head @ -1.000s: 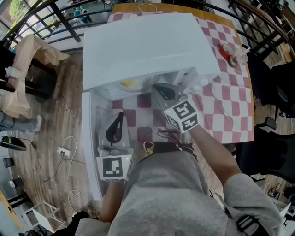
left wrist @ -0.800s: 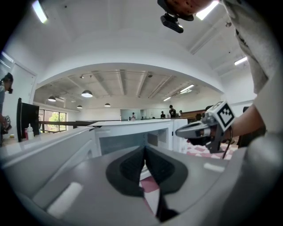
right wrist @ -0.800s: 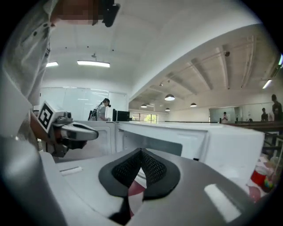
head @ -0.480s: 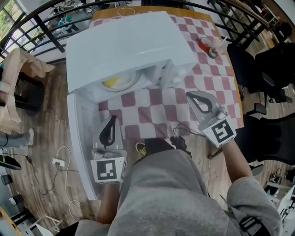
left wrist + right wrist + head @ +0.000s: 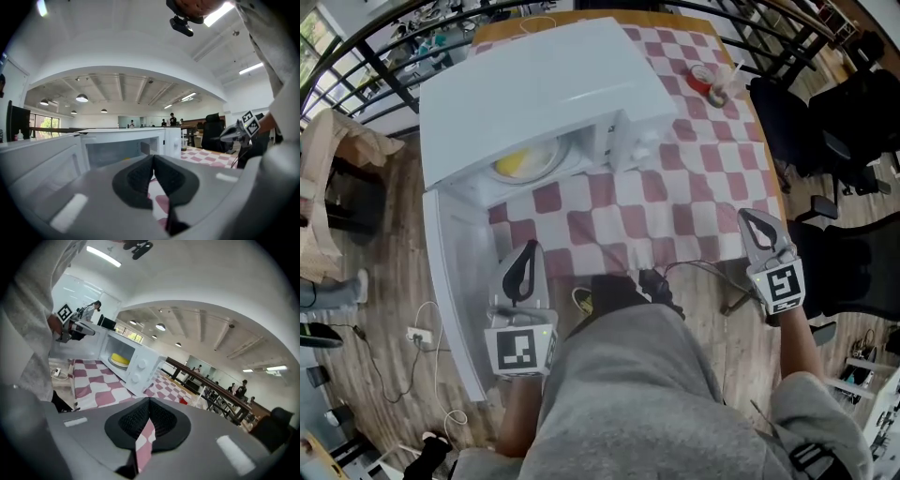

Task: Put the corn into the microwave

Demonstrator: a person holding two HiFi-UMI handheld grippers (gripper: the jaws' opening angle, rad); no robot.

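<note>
**Corn in the oven, both grippers empty**

The yellow corn (image 5: 514,164) lies on the round dish (image 5: 547,159) inside the white microwave oven (image 5: 544,84). The oven stands at the left edge of the red-and-white checked table (image 5: 675,187), with its door (image 5: 450,272) swung open. Your right gripper (image 5: 753,218) was at the oven's mouth a second ago and has swung out to the table's right edge, its jaws pressed together on nothing. Your left gripper (image 5: 528,251) hangs beside the open door, its jaws also together and empty.
</note>
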